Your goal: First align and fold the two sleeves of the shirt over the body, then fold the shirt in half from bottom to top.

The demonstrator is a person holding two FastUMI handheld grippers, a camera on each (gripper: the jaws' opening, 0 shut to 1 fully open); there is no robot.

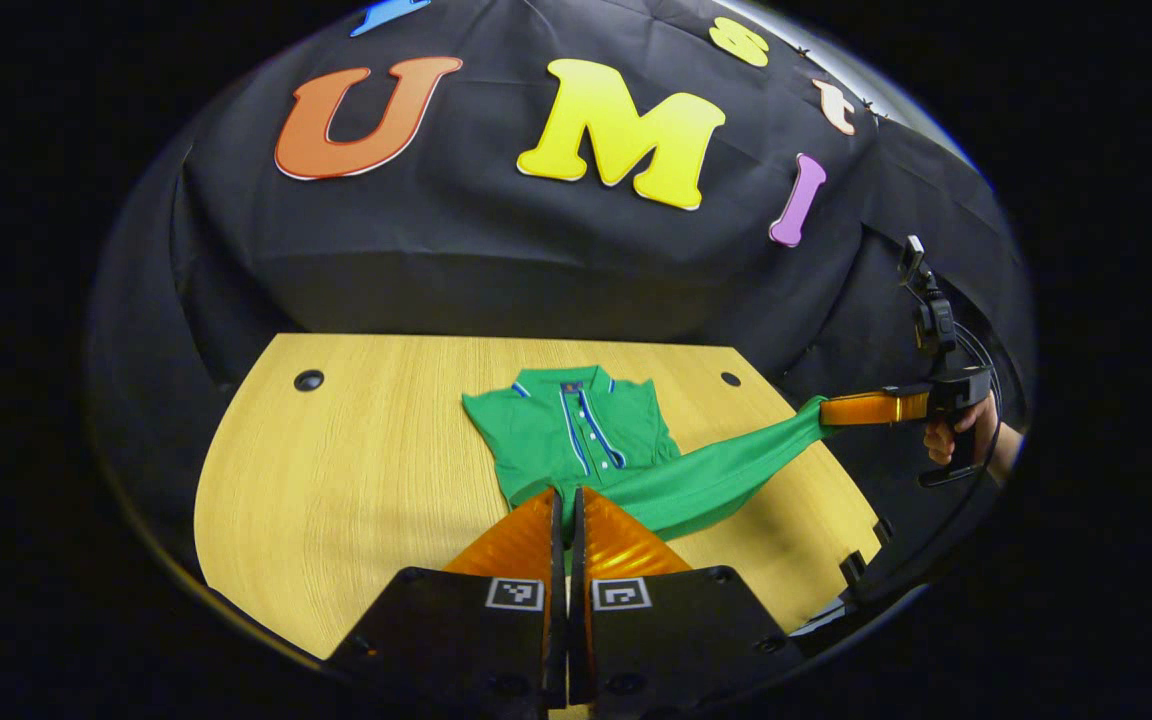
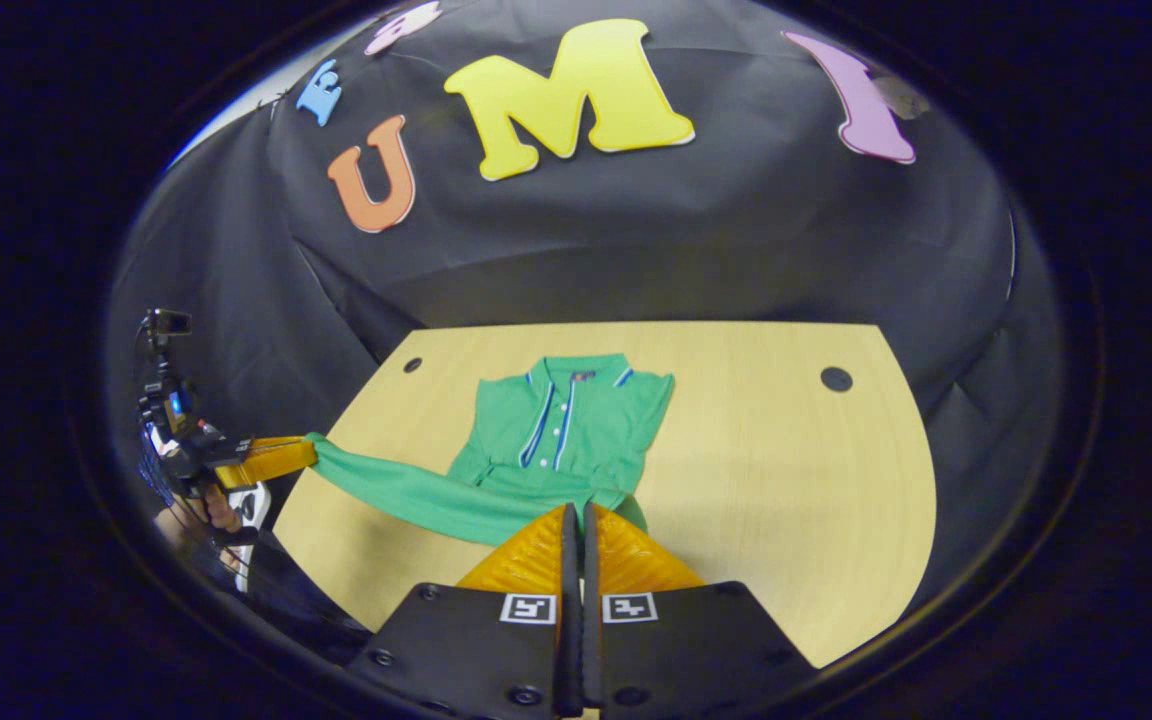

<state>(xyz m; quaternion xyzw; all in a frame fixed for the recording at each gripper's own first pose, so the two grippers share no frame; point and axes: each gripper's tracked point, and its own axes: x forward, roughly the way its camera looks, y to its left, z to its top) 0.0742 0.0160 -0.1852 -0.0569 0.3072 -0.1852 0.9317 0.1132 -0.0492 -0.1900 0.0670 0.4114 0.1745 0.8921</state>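
Observation:
A green polo shirt (image 1: 576, 430) (image 2: 566, 420) lies collar-away on the wooden table (image 1: 356, 470), its sleeves tucked over the body. The bottom hem is lifted off the table and stretched into a taut band between both grippers. My left gripper (image 1: 568, 505) is shut on one hem corner close in front of its camera; it also appears at the left of the right gripper view (image 2: 311, 450), holding the band's end past the table edge. My right gripper (image 2: 577, 518) is shut on the other hem corner, seen far right in the left gripper view (image 1: 826, 410).
The table (image 2: 786, 450) has small dark holes near its far corners (image 1: 308, 380) (image 2: 835, 379). A hand (image 1: 941, 440) grips the right tool's handle beyond the table's right edge. Black cloth walls the booth behind the table.

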